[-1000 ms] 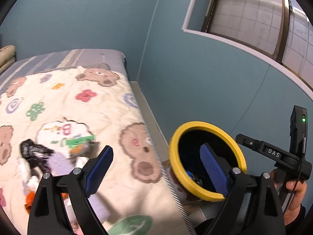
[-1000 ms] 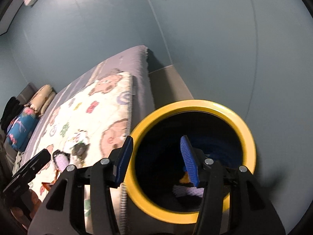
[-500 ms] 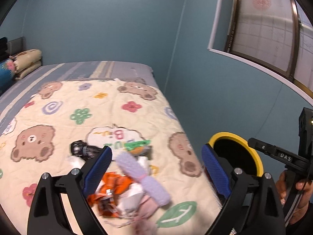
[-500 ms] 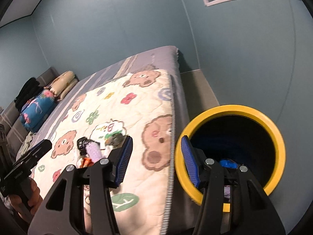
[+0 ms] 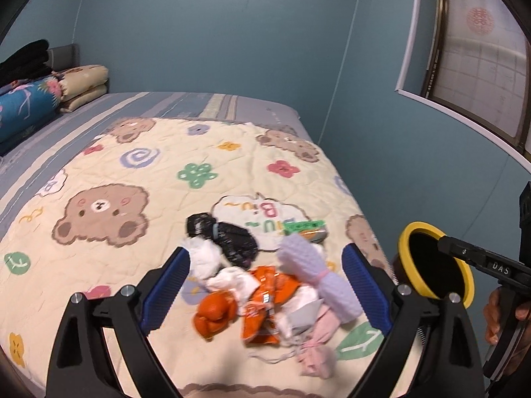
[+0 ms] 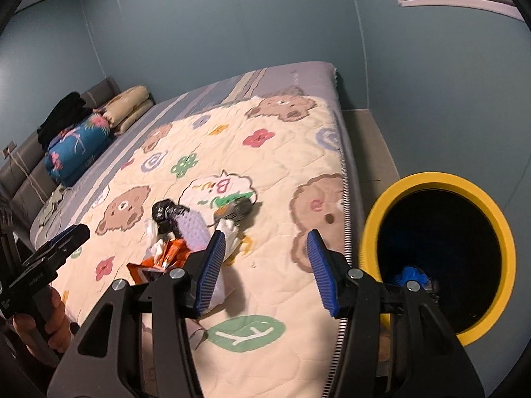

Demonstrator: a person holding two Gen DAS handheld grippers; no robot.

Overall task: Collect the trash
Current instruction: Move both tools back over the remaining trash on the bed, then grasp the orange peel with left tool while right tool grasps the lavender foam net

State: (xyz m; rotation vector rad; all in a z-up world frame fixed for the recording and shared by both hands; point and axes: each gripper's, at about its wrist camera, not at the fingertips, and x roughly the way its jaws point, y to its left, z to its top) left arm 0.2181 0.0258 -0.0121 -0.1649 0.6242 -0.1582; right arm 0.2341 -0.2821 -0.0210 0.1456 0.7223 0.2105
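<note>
bear quilt (image 5: 139, 179), folded blankets (image 5: 84, 83), window (image 5: 478, 66)

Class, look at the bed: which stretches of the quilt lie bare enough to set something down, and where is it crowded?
Bare: the quilt from the big bear print back to the folded bedding, and the strip between the trash pile and the bed edge by the yellow-rimmed bin. Crowded: the pile itself, with black bag, orange wrappers and lilac roll overlapping.
</note>
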